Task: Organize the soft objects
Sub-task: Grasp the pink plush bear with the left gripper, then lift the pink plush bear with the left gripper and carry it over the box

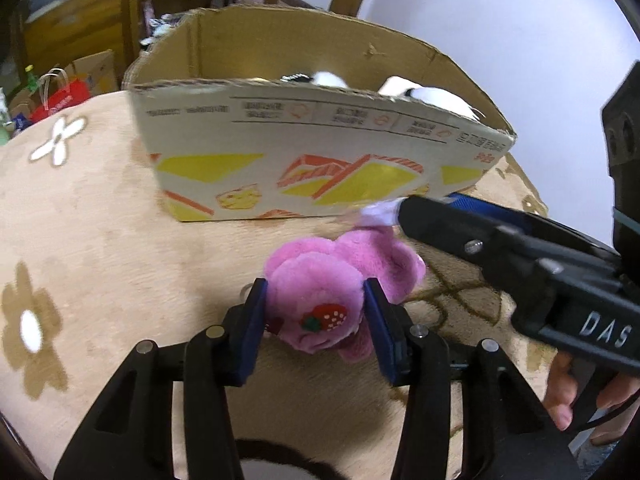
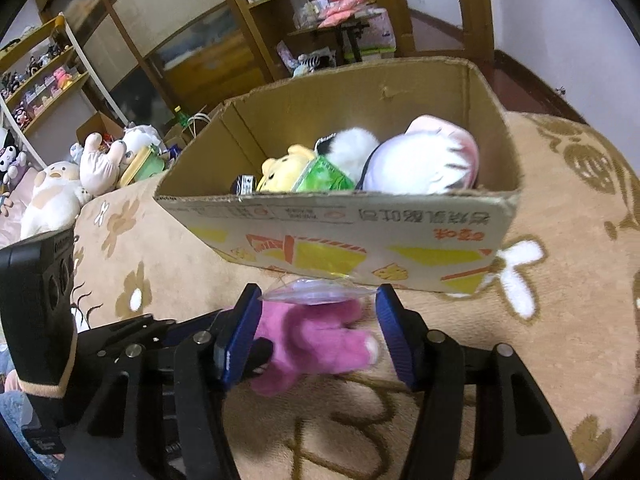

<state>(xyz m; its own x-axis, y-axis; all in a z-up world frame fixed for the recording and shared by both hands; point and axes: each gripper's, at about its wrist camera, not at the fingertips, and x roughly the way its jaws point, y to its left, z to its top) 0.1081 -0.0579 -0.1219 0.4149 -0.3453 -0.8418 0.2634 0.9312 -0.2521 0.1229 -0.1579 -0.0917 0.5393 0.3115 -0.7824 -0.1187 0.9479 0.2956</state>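
Left wrist view first: we see our left gripper (image 1: 316,320) clamped on the pink plush toy (image 1: 320,292), both blue pads pressed into its round head, the strawberry patch (image 1: 326,317) facing the lens. The toy's long axis runs away from us toward the cardboard box (image 1: 320,160), body and limbs trailing that way over the beige blanket (image 1: 100,240). It sits just in front of the box's near wall, apart from it.

Our right gripper (image 1: 384,214) comes in from the right edge, slanting down toward the box's near wall, its tips at a clear plastic tag (image 1: 374,216) above the toy. The bare fingers (image 1: 560,396) of the hand on its handle show low on the right.

Right wrist view now, and here we get what the other hides: the box's inside, with a yellow plush (image 2: 280,168), a green packet (image 2: 324,178), a white fluffy toy (image 2: 354,148) and a white-and-pink plush (image 2: 424,160). Our right gripper (image 2: 318,332) stands spread wide, pads well clear of the toy (image 2: 316,344) between them, gripping nothing. The clear plastic tag (image 2: 316,292) sticks up near the box wall. At the far left lie more plush toys (image 2: 68,184).
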